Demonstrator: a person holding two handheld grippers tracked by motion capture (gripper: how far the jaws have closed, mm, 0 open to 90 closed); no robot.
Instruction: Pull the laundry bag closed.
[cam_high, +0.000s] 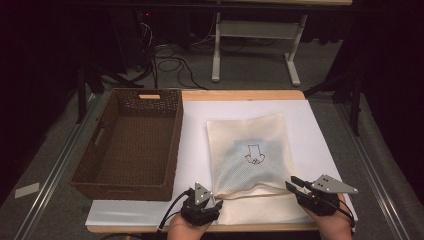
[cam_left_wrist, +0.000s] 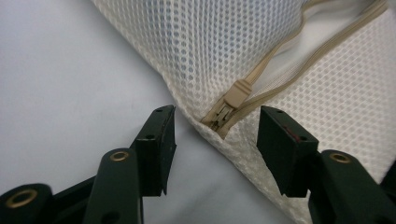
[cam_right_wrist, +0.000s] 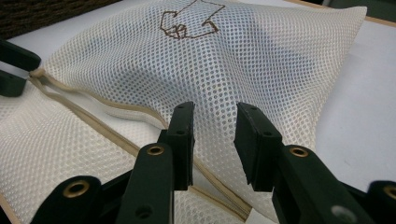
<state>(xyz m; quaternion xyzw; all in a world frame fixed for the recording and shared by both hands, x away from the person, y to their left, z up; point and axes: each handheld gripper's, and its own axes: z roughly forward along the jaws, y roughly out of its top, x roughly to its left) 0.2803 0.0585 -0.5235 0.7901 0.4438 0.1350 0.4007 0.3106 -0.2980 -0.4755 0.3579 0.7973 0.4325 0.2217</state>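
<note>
High view showed a cream mesh bag (cam_high: 248, 150) lying flat on the white sheet (cam_high: 195, 140) that covered the table, just right of a brown wicker basket (cam_high: 131, 145), with the bag's near edge toward the person. The left gripper (cam_high: 202, 206) sat at the bag's near left corner and the right gripper (cam_high: 303, 189) at its near right corner — both held in hands that entered from the bottom edge. In the left gripper view the jaws stood spread, with the bag's corner and its beige zipper pull (cam_left_wrist: 227, 106) between them but touching neither pad; the zipper (cam_left_wrist: 299, 56) ran open away from that pull. In the right gripper view the jaws were set partly together around a raised fold of the mesh near the zipper edge — the fabric rose between the pads, though whether they pressed on it could not be told. A brown line drawing (cam_right_wrist: 189, 22) marked the bag's upper face, beyond the right gripper.
</note>
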